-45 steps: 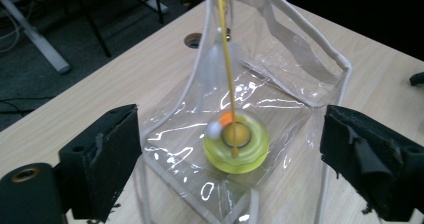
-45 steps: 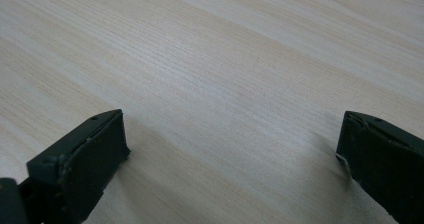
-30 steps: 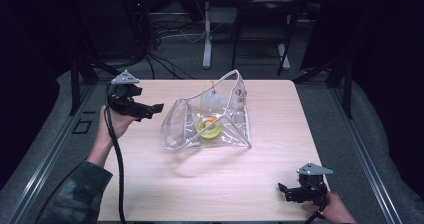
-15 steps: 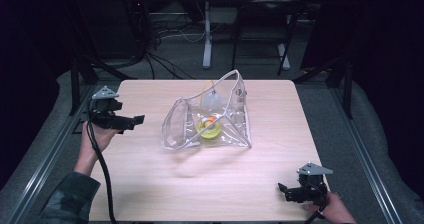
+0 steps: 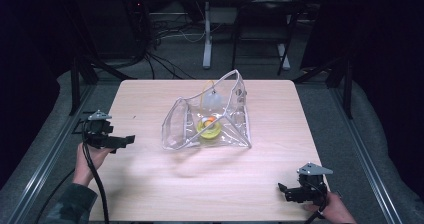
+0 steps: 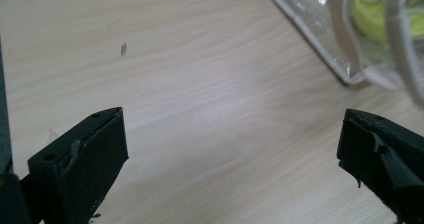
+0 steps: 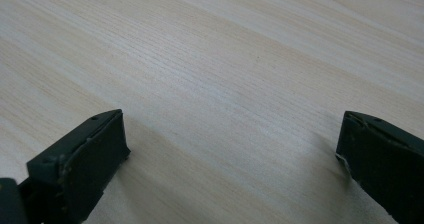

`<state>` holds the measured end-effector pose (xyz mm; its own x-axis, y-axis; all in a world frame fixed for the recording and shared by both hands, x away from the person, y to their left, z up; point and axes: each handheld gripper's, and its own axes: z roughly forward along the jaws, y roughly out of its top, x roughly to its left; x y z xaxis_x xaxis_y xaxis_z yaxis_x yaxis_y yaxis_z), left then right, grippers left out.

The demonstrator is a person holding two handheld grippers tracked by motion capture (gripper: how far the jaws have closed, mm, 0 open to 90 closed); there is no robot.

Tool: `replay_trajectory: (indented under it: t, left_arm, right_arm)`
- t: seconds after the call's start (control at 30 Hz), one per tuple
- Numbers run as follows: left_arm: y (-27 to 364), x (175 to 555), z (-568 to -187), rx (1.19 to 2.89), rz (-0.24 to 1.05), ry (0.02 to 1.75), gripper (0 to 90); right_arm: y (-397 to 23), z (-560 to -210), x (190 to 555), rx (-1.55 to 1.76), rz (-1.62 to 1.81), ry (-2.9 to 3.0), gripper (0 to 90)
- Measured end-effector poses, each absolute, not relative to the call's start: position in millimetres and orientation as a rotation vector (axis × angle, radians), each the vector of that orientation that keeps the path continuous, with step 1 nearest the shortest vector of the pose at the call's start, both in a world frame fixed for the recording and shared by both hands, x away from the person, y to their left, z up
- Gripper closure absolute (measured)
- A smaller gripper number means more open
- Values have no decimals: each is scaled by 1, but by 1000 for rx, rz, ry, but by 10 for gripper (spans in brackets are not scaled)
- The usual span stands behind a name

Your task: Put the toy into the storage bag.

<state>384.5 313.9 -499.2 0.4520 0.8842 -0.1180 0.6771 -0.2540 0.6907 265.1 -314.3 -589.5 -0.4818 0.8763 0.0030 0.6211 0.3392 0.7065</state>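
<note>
A clear plastic pouch (image 5: pixel 207 119) with a pale trim stands open in the middle of the wooden table (image 5: pixel 150 179). Inside it lie a yellow-green round object (image 5: pixel 209 128) with something orange on it and a small white bottle (image 5: pixel 211 101). My left gripper (image 5: pixel 127 140) is held over the table's left edge, open, its jaws pointing right toward the pouch (image 6: pixel 350 29), with bare wood between them. My right gripper (image 5: pixel 282 189) rests low near the front right corner, open, with nothing between its jaws (image 7: pixel 230 134).
A small dark speck (image 6: pixel 123 47) marks the wood ahead of the left gripper. Beyond the table's far edge stand metal stand legs (image 5: pixel 207 39) and loose cables (image 5: pixel 165 34) on grey floor. Black frame rails (image 5: pixel 55 149) run along both sides.
My left gripper has drawn back toward the person and leftward, from beside the pouch to the table's left edge. The right gripper and the pouch have stayed put.
</note>
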Motion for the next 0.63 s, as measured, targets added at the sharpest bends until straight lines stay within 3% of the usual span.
replay_trajectory:
  t: [0.63]
  left_arm:
    - [311,388,-560,2164,281,1377,0]
  right_arm:
    - [-314,-589,265,1321,925,2230,0]
